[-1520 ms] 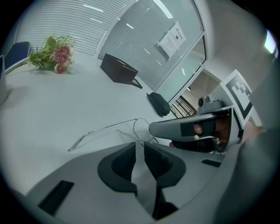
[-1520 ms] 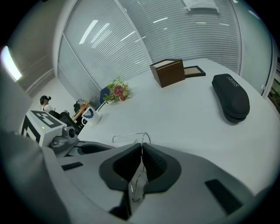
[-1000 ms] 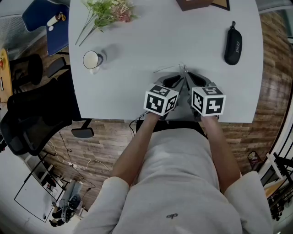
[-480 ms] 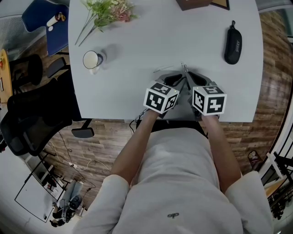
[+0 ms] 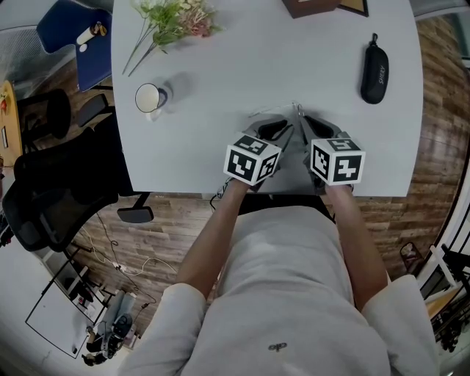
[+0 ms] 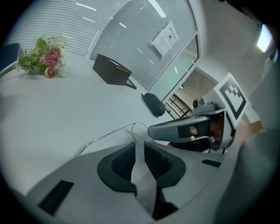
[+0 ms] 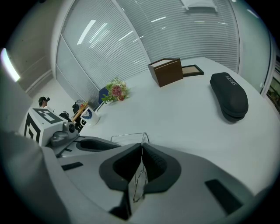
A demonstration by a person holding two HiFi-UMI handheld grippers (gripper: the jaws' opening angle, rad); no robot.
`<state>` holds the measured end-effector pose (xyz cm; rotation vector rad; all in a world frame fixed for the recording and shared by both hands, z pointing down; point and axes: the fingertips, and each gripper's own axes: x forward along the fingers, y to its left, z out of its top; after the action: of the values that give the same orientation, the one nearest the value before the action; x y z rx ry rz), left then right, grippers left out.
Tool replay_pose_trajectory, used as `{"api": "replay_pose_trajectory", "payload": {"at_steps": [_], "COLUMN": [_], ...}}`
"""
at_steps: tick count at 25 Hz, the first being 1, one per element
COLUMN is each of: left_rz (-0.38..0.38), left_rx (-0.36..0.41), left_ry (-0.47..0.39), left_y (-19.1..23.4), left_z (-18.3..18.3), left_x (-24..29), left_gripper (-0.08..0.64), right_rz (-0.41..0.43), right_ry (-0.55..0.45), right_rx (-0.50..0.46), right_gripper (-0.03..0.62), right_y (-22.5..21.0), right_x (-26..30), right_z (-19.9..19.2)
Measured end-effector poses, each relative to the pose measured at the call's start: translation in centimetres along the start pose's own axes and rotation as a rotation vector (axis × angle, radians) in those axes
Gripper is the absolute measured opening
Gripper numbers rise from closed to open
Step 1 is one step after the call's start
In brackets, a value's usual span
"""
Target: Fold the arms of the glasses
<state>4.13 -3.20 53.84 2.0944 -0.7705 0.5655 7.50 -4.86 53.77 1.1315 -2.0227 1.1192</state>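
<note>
Thin wire-framed glasses (image 5: pixel 293 110) are held just above the white table (image 5: pixel 220 73), near its front edge. My right gripper (image 5: pixel 307 126) is shut on their frame; in the right gripper view a lens (image 7: pixel 139 179) sits between the pads and a wire arm (image 7: pixel 127 135) sticks out to the left. My left gripper (image 5: pixel 283 131) is beside it on the left, its tips close to the glasses. In the left gripper view its pads stand a narrow gap apart, and the wire arm (image 6: pixel 105 137) lies just beyond the tips with nothing between them.
A black glasses case (image 5: pixel 374 70) lies at the right. A white mug (image 5: pixel 149 97) stands at the left, with flowers (image 5: pixel 172 18) behind it. A brown box (image 7: pixel 165 72) sits at the far edge. An office chair (image 5: pixel 51 191) stands left of the table.
My left gripper has shifted slightly to the left. The right gripper and the glasses have stayed where they were.
</note>
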Motion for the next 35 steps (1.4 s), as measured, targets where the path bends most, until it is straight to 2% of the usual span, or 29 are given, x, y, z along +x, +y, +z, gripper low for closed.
{"api": "replay_pose_trajectory", "payload": {"at_steps": [11, 14, 19, 23, 29, 35], "left_rz": [0.081, 0.134, 0.227, 0.224, 0.149, 0.152], "left_rx": [0.029, 0.082, 0.209, 0.261, 0.306, 0.334], "left_ry": [-0.082, -0.091, -0.044, -0.007, 0.029, 0.072], "left_y": [2.7, 4.2, 6.8, 7.4, 6.7, 6.7], "left_z": [1.4, 1.8, 1.6, 1.3, 1.1, 0.6], "left_x": [-4.2, -5.1, -5.4, -4.9, -3.9, -3.2], "left_gripper": [0.072, 0.072, 0.072, 0.072, 0.072, 0.072], "right_rz": [-0.008, -0.010, -0.011, -0.012, -0.016, -0.018], "right_ry": [-0.003, -0.003, 0.000, 0.003, 0.004, 0.006], "right_rx": [0.001, -0.001, -0.005, -0.006, -0.001, 0.001], "right_gripper": [0.017, 0.017, 0.017, 0.017, 0.017, 0.017], "right_y": [-0.3, -0.3, -0.3, -0.2, -0.4, -0.4], "right_x": [-0.1, -0.1, 0.0, 0.0, -0.1, -0.2], "right_z": [0.0, 0.1, 0.1, 0.1, 0.0, 0.1]}}
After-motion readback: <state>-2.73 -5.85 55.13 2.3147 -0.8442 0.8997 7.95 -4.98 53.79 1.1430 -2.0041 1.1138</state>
